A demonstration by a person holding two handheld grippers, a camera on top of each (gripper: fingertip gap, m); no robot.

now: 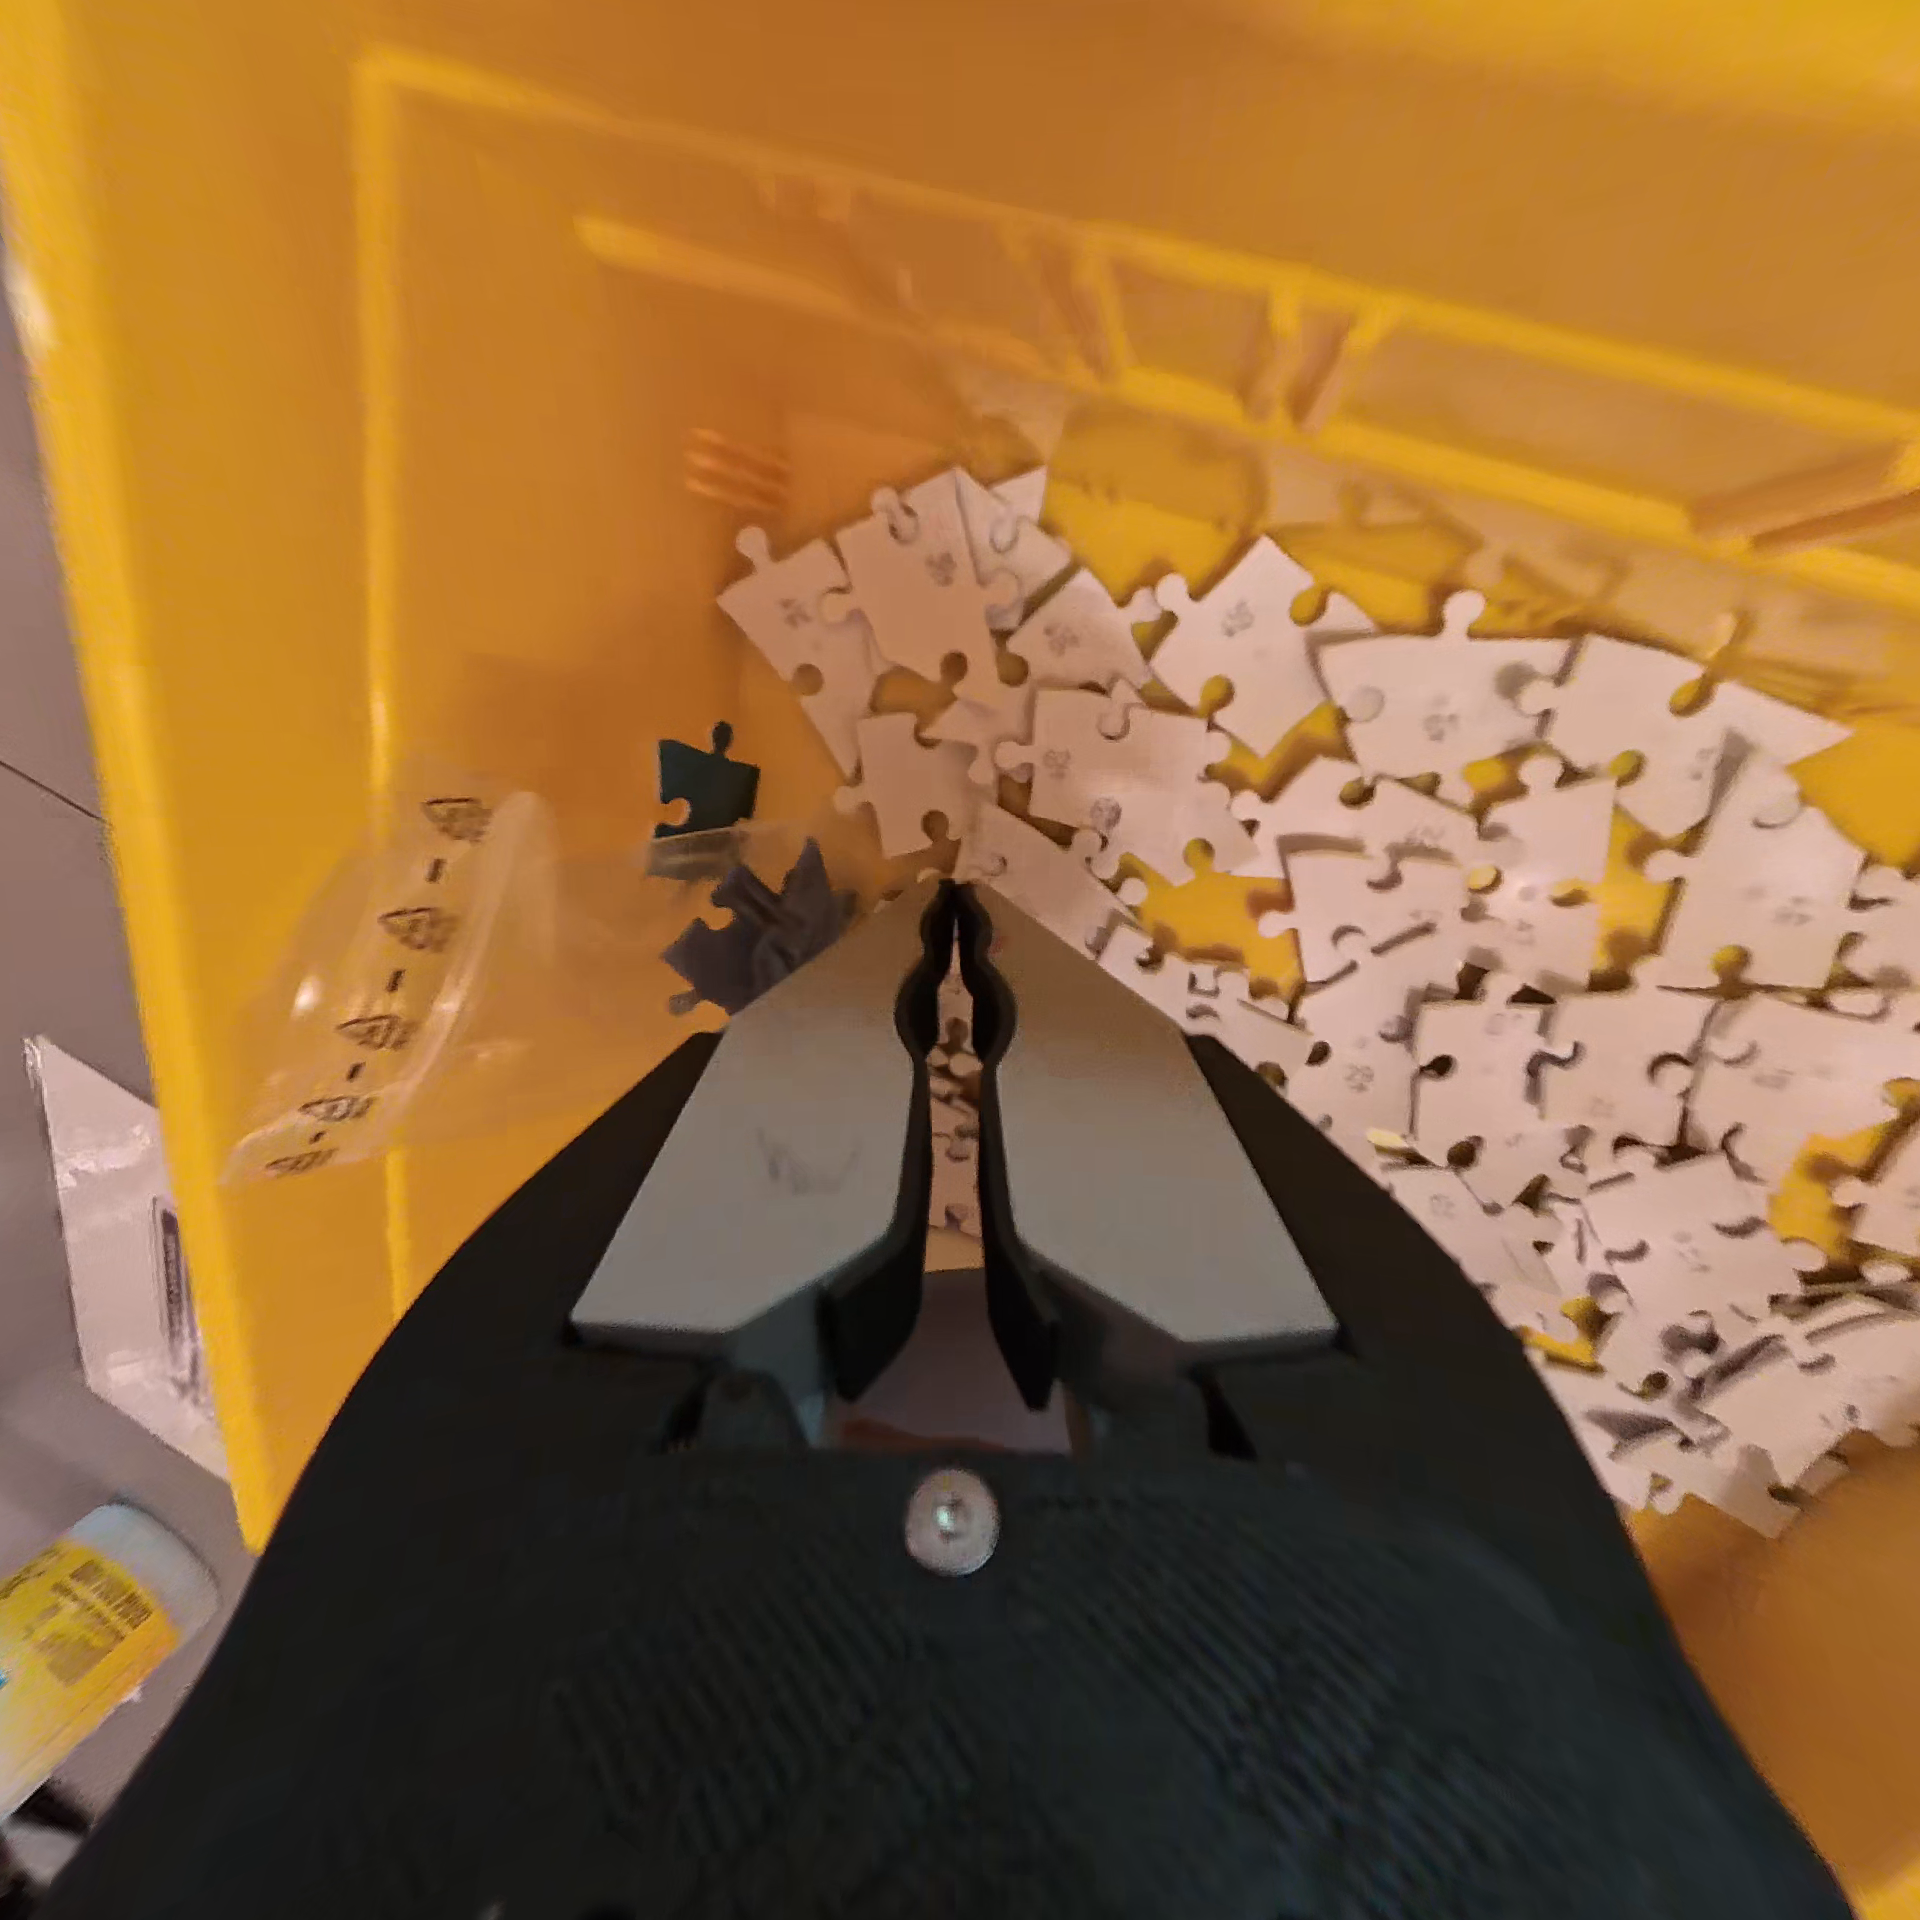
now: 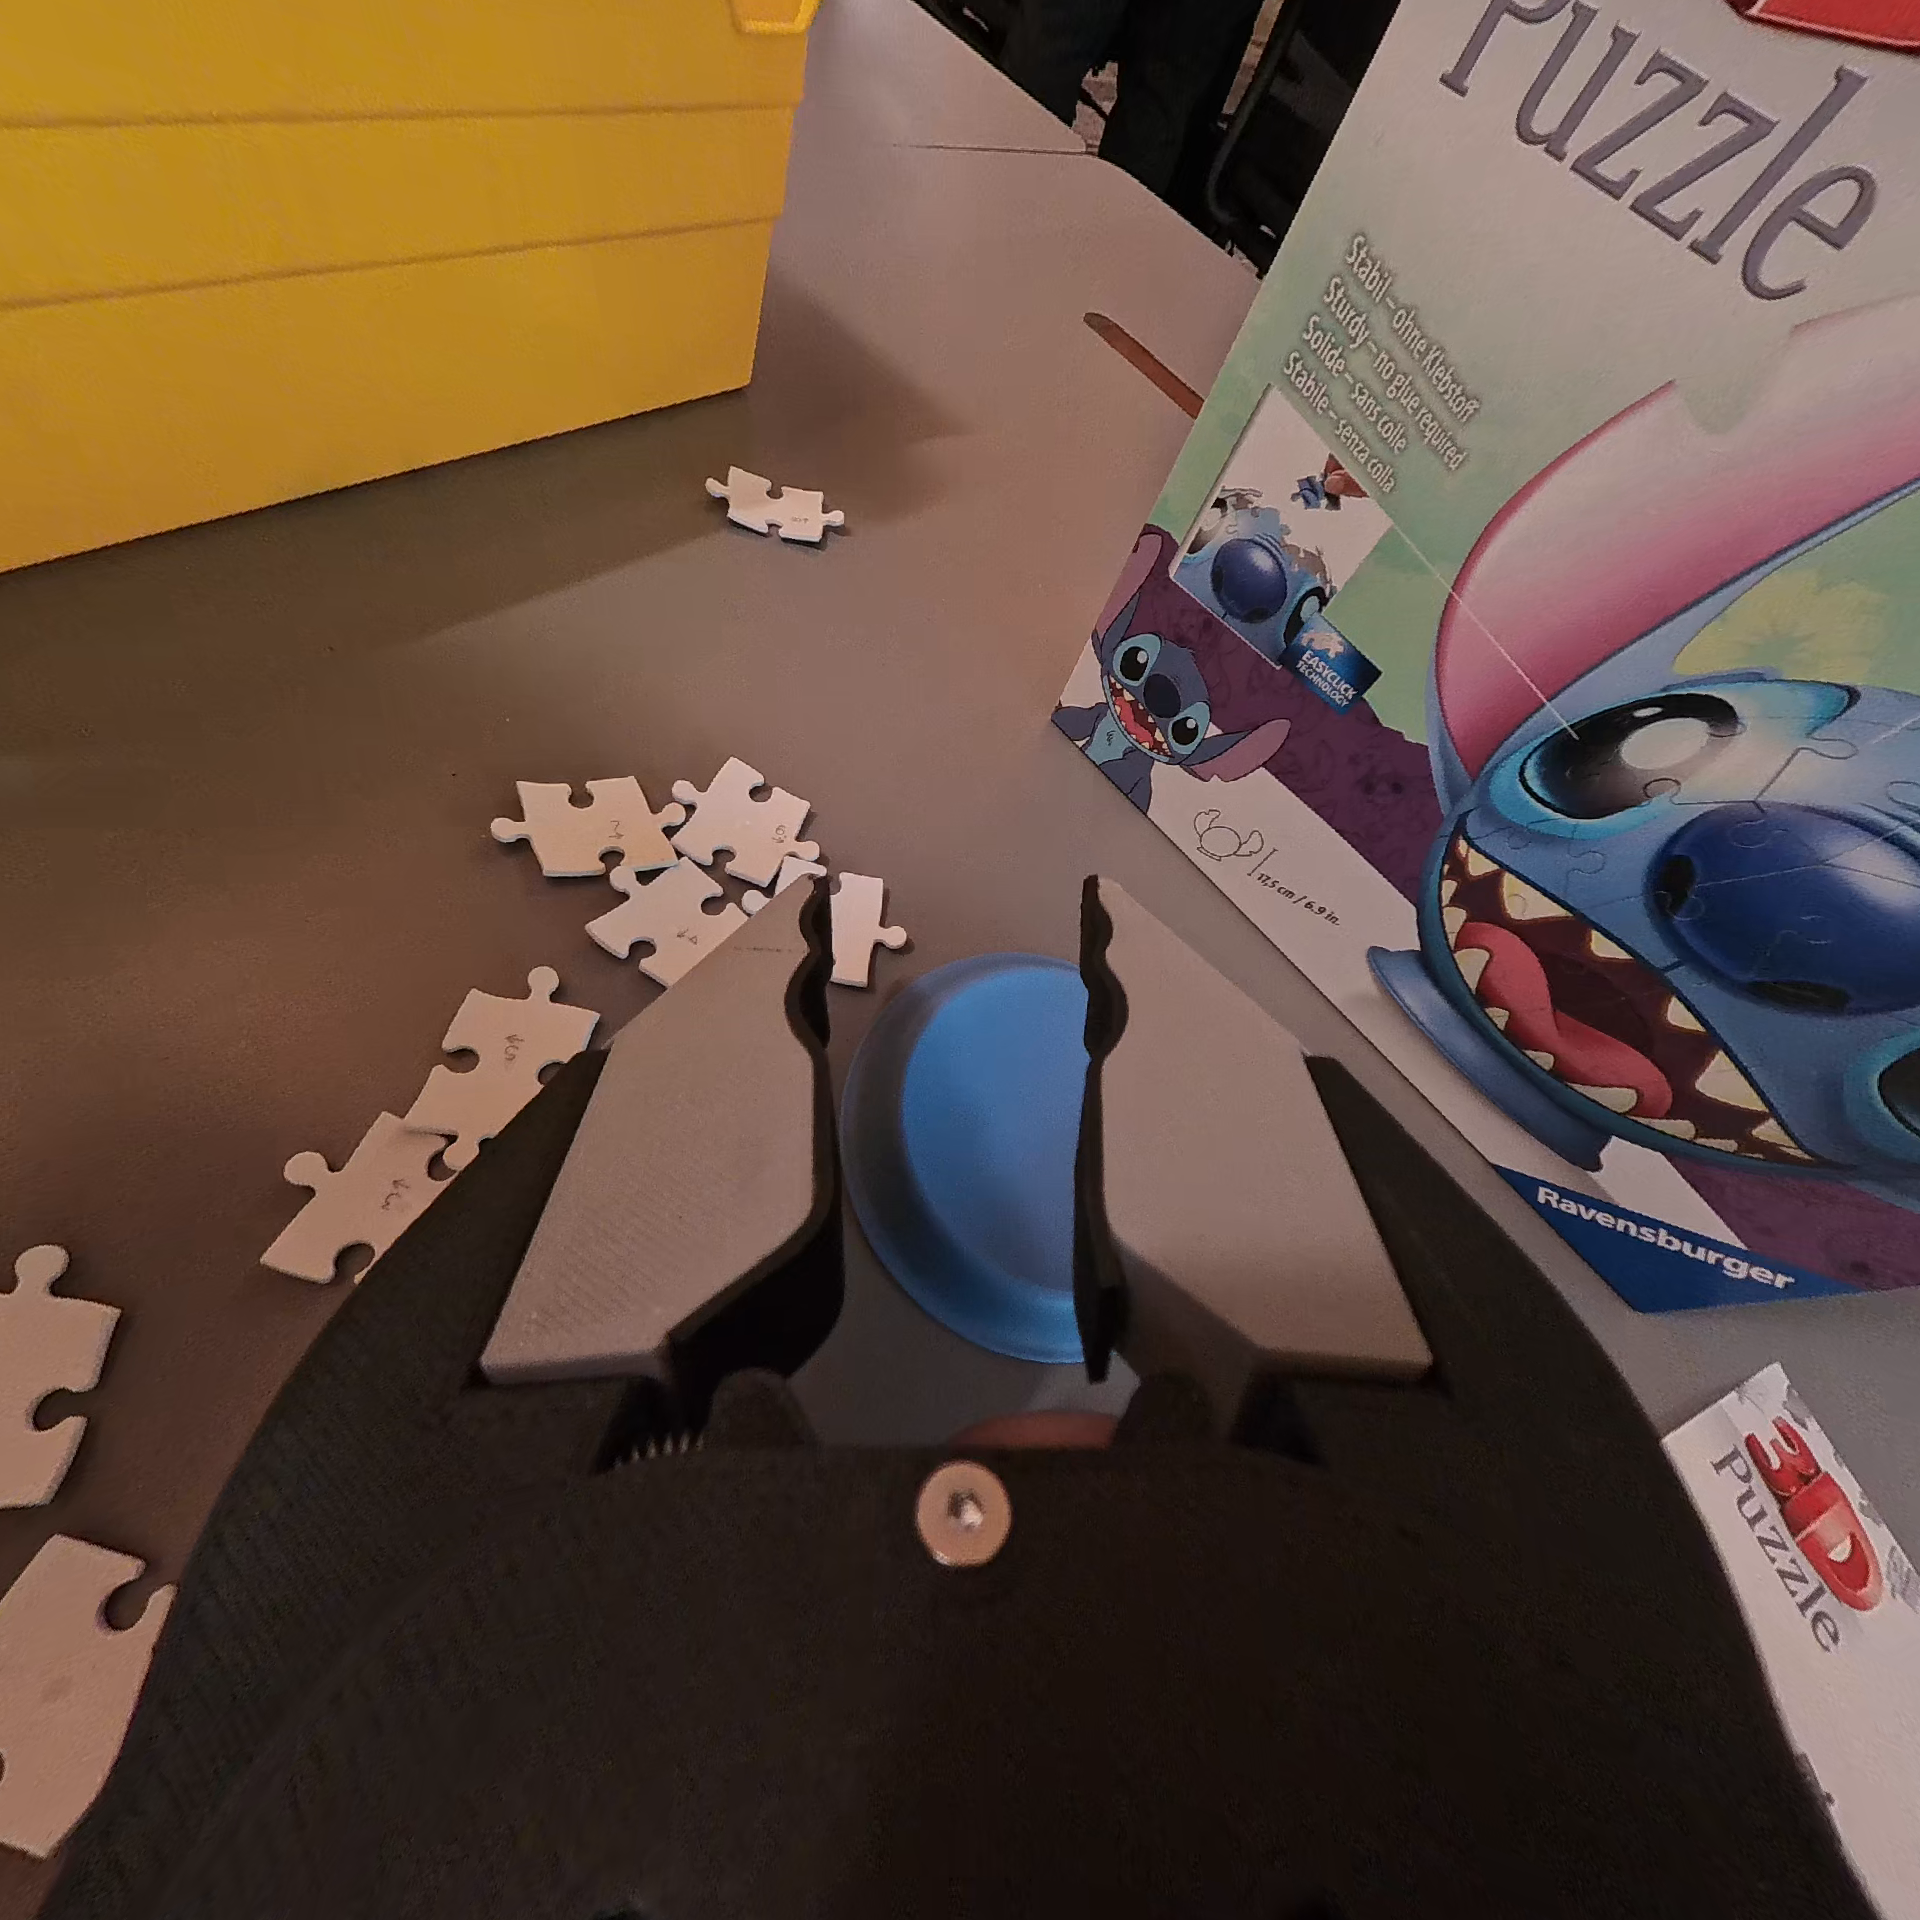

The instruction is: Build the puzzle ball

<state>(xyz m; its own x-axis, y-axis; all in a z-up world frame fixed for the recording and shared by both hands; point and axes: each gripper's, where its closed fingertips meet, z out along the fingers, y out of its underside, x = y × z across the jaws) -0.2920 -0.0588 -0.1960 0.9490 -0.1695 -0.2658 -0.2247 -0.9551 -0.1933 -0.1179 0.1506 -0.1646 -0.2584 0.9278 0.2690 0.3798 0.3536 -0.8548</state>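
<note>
Reaching into a yellow crate [image 1: 260,520], the left gripper [image 1: 948,914] hangs closed over a heap of white puzzle pieces [image 1: 1455,883]; the right gripper [image 2: 956,914] gapes empty above a blue dish [image 2: 966,1153] beside loose pieces [image 2: 644,862] on the grey table [image 2: 312,675].

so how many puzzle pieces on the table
9 pieces: one near the yellow bin, four clustered mid-table, two below them, two at the left edge; the right gripper may hide more.
</note>
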